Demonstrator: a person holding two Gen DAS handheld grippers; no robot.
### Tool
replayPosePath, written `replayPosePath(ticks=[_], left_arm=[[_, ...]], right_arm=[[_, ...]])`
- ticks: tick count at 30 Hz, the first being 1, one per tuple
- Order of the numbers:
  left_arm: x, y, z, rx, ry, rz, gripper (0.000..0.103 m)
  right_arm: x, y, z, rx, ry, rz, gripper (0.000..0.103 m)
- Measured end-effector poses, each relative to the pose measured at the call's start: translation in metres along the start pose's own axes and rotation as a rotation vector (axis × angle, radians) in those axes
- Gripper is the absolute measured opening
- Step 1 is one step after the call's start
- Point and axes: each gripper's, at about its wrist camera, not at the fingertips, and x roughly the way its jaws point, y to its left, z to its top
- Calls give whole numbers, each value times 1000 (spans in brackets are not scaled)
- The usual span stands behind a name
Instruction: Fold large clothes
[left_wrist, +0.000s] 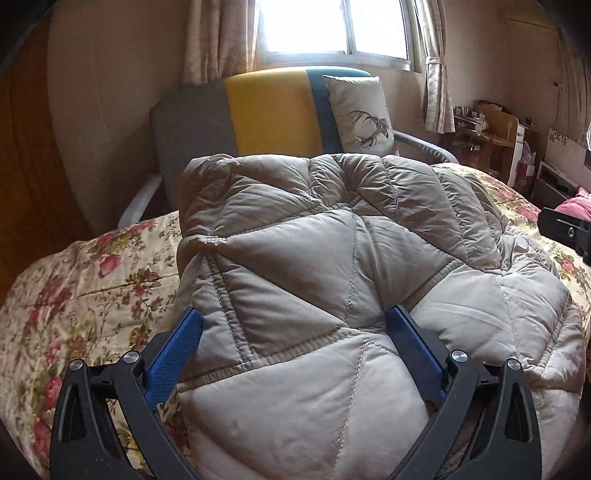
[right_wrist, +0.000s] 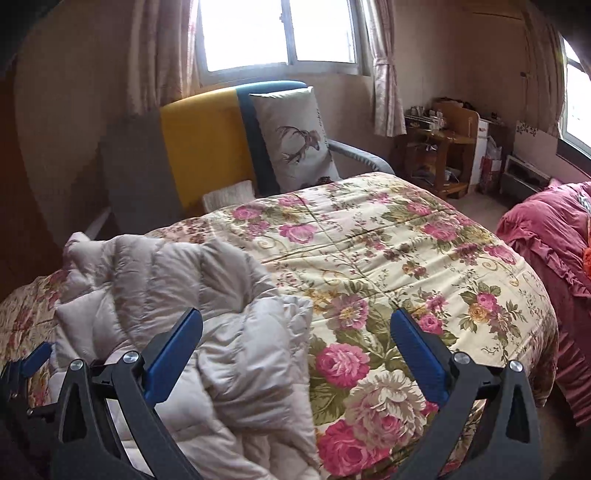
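Observation:
A grey quilted puffer jacket lies bunched on a floral bedspread. My left gripper is open, its blue fingers wide apart on either side of the jacket's near part, not closed on it. In the right wrist view the jacket lies at the left on the bedspread. My right gripper is open and empty; its left finger is over the jacket's edge, its right finger over bare bedspread. The left gripper shows at the left edge there.
A grey, yellow and teal chair with a deer-print cushion stands past the bed under a window. A wooden shelf unit is at the back right. A pink ruffled bed cover lies at the right.

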Motion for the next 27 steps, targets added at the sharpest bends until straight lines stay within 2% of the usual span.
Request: replayPosePath(ticks=[1, 3, 4, 7, 10, 12, 15, 18, 22, 27], left_arm=[[-1, -1, 0, 3, -4, 1, 99], [-2, 3, -1, -4, -9, -8, 99], [-4, 5, -2, -12, -9, -23, 99], [-15, 21, -4, -86, 11, -84, 99], [-25, 36, -13, -171, -15, -40, 99], [-17, 36, -19, -180, 25, -82, 99], [-8, 33, -21, -177, 57, -102, 99], [-6, 32, -21, -170, 66, -108, 99], [-9, 29, -23, -167, 49, -83, 99], [-15, 20, -22, -106, 17, -27, 99]], right_arm=[[6, 7, -4, -28, 17, -11, 101], [28, 18, -17, -88, 54, -98, 101], [37, 18, -25, -105, 49, -106, 101], [48, -3, -43, -2, 42, -71, 101], [47, -14, -48, 52, 48, -42, 101], [45, -14, -48, 53, 43, -36, 101], [42, -16, -46, 59, 56, -23, 101], [26, -21, -33, 80, 86, -15, 101], [-5, -5, 2, 40, -21, 39, 101], [35, 44, 39, -130, 28, 41, 101]])
